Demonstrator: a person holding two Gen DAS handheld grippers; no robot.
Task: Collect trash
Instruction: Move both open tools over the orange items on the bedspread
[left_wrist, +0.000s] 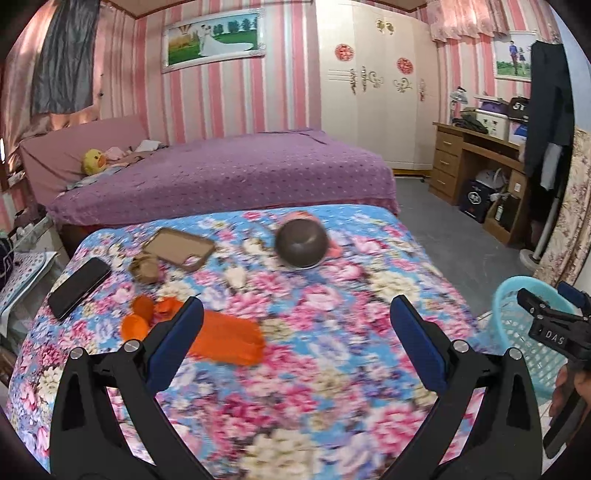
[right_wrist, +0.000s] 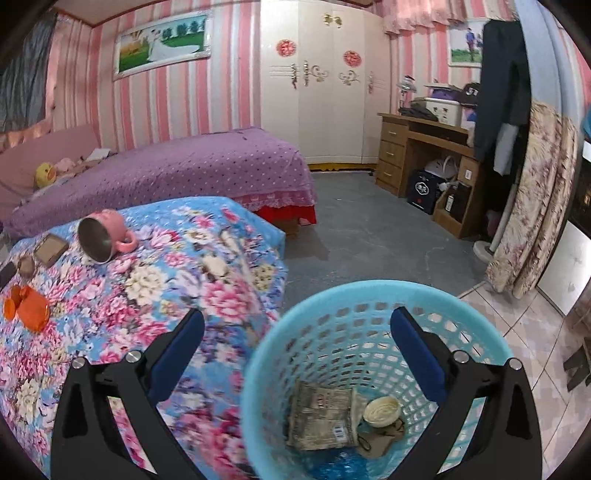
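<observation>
My left gripper (left_wrist: 297, 328) stands open and empty above the flowered cover (left_wrist: 332, 369). Just left of its left finger lie orange peel pieces (left_wrist: 140, 317) and a flat orange scrap (left_wrist: 229, 339). Farther back a crumpled brown paper (left_wrist: 146, 269) sits beside a brown phone case (left_wrist: 181, 247). My right gripper (right_wrist: 297, 339) is open over the light blue mesh basket (right_wrist: 369, 295), with nothing between its fingers. Inside the basket lie a printed wrapper (right_wrist: 321, 413), a round cream lid (right_wrist: 382, 410) and a brown scrap (right_wrist: 380, 439). The right gripper (left_wrist: 546, 295) also shows at the left wrist view's right edge, above the basket (left_wrist: 517, 325).
A black phone (left_wrist: 79, 288) lies at the cover's left edge. A pink mug (left_wrist: 301, 243) lies on its side near the far edge. Behind stand a purple bed (left_wrist: 221, 173), a white wardrobe (left_wrist: 373, 81) and a wooden desk (left_wrist: 476, 166). Grey floor (right_wrist: 369, 229) lies beyond the basket.
</observation>
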